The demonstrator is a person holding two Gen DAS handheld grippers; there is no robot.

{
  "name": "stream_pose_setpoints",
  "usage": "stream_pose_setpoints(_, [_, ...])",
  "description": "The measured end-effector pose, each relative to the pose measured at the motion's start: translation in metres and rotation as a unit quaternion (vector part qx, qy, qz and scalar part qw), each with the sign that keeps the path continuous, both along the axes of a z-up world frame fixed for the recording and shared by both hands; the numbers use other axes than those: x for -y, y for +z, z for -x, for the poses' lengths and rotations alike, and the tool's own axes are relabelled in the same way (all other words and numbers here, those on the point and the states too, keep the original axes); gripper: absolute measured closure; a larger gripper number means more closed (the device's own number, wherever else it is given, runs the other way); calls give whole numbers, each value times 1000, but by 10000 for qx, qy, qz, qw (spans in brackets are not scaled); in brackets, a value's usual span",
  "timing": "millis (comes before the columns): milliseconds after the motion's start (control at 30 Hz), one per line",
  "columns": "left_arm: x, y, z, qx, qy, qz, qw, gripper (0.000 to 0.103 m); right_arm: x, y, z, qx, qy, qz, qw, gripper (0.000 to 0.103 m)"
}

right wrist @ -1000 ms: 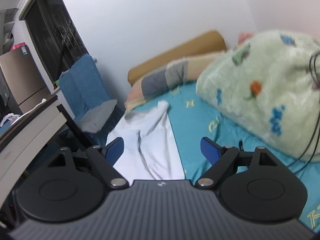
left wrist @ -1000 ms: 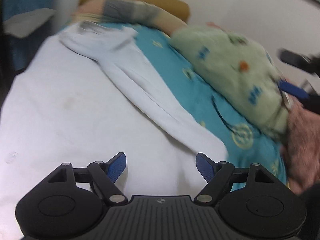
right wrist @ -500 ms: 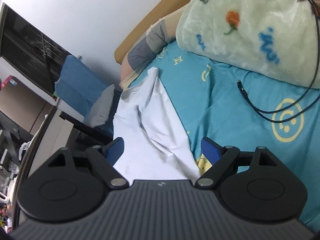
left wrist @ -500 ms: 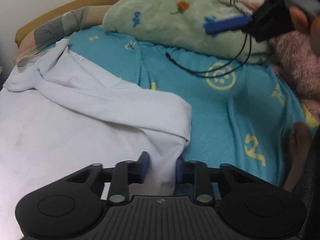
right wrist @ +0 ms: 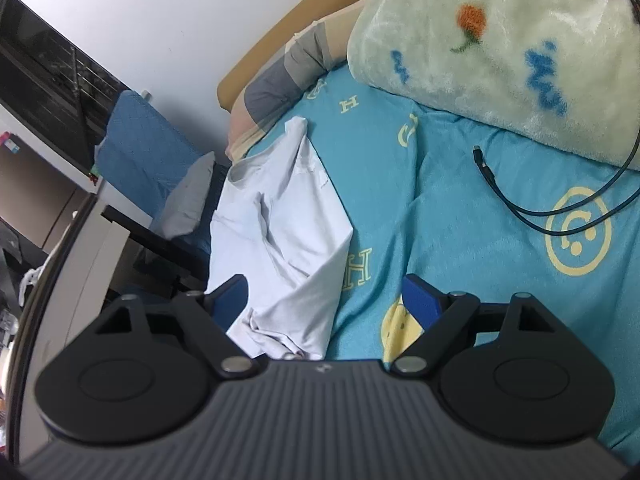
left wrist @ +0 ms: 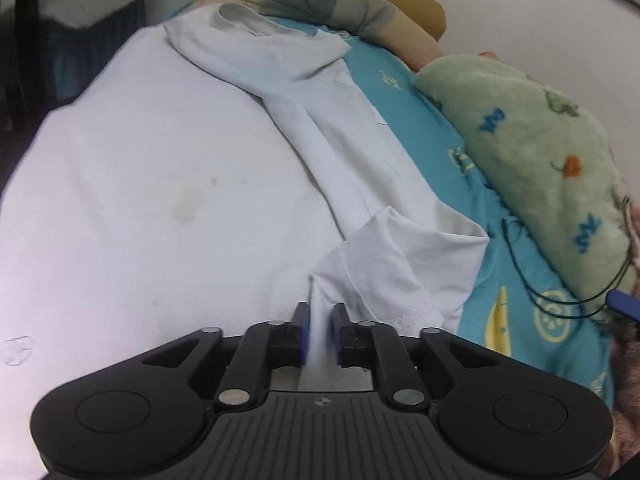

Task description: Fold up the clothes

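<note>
Left wrist view: teal bedsheet (left wrist: 404,92) across the bed, green fleece blanket (left wrist: 540,168) heaped at far right, striped pillow (left wrist: 320,0) at the far end. White T-shirt (left wrist: 160,168) spread over the near left of the bed, collar far, right side folded inward in a long band, a sleeve doubled over near the hem. Left gripper (left wrist: 319,332) closed narrow on a pinch of the T-shirt's near edge, cloth visibly between the blue pads.

Right wrist view: right gripper (right wrist: 325,300) held above the bed, fingers spread wide, nothing between them; T-shirt (right wrist: 280,240) below and to the left, black cable (right wrist: 520,200) loose on the sheet at right.

Judgement on the step in hand: a side fold in progress. Advisable to keep the pinch firm, lift just clear of the bed, carry the edge level, lay it parallel to the folded band, smooth creases afterwards.

Shown only in the right view: cable plug, blue chair (right wrist: 140,148) beside the bed, T-shirt's whole outline. Shown only in the left view: the pinch itself, a faint stain on the cloth.
</note>
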State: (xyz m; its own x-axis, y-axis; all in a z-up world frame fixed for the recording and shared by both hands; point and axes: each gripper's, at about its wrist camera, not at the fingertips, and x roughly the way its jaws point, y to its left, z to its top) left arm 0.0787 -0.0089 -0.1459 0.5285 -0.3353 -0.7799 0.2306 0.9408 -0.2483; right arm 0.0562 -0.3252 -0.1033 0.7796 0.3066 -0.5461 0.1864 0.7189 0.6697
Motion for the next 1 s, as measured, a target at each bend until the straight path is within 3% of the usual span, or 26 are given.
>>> stream_pose_setpoints(33, [2,7,8,167,-40,-139,9998,65,0,0,1,-2,-14,5,10000,17])
stream_pose_setpoints(100, [9,22,28,528,-198,-365,9977,57,1,0,3,9,-40,9,10000,17])
stream_pose_setpoints(167, [18,35,51,877,-426,-524,9939,57,2,1,4,23,-64,-20,10000,17])
stream_pose_setpoints(333, [64,25,70,1171,-1185,-994,9810,57,-1,2,3,79,13,-106,9999,17])
stream_pose_setpoints(467, [76,1,49,957,-1046,-1127,9835,59,-5,3,5,78,95,-65,9999,17])
stream_pose_setpoints(567, [74,-12,33,855,-859,-1103,9865,51,-6,2,5,56,95,-35,9999,17])
stream_pose_setpoints(667, [76,-14,33,1002,-950,-1070,9846,59,-8,1,3,25,79,-5,10000,17])
stream_pose_setpoints(733, [79,-12,36,1156,-1046,-1095,9817,88,-9,0,2,4,68,15,10000,17])
stream_pose_setpoints(767, [81,-11,38,1232,-1094,-1107,9801,92,-9,-1,1,-4,72,24,10000,17])
stream_pose_setpoints(867, [80,12,53,1342,-1262,-659,9807,96,-9,-2,-3,-36,40,37,10000,17])
stream_pose_setpoints(1000, [82,52,90,1255,-1698,328,9769,96,3,2,3,78,-223,-27,9997,17])
